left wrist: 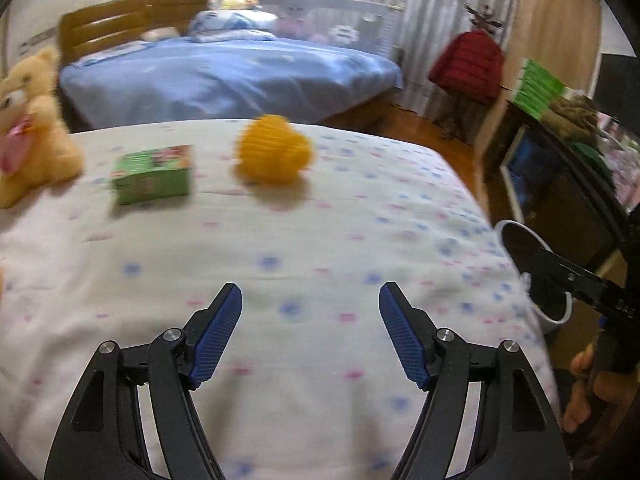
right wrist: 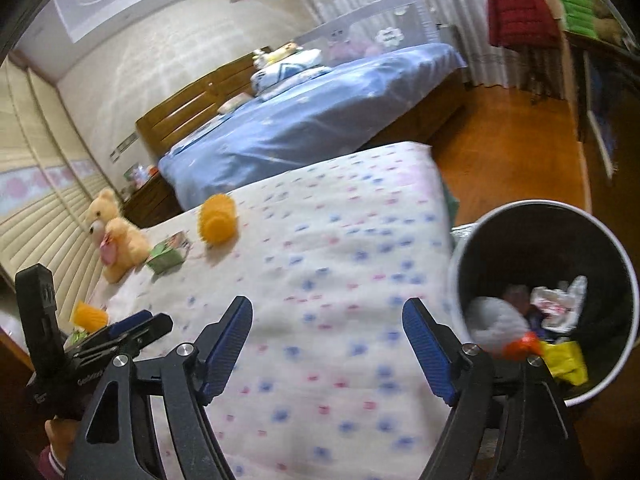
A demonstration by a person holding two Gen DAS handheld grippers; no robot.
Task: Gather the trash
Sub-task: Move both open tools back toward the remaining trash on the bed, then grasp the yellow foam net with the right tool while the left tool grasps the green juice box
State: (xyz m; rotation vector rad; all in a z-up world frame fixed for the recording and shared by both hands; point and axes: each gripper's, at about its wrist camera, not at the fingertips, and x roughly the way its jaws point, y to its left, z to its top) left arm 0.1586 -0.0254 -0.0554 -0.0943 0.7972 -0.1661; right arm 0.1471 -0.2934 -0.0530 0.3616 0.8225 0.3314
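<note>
left claw [left wrist: 311,300] released, empty, tilted down over the bed [left wrist: 320,240] | right claw [right wrist: 328,320] released, empty, beside the bin [right wrist: 464,256] | trash on bed: one green box [left wrist: 154,176], far side | bin: several wrappers [right wrist: 556,306] inside

A bed [left wrist: 280,264] covered with a white sheet dotted in blue and pink. On it, near the far edge, sit a green box [left wrist: 154,174] and a spiky orange ball [left wrist: 274,149], apart from each other. A tan teddy bear [left wrist: 30,120] sits at the left, beside the box.
</note>
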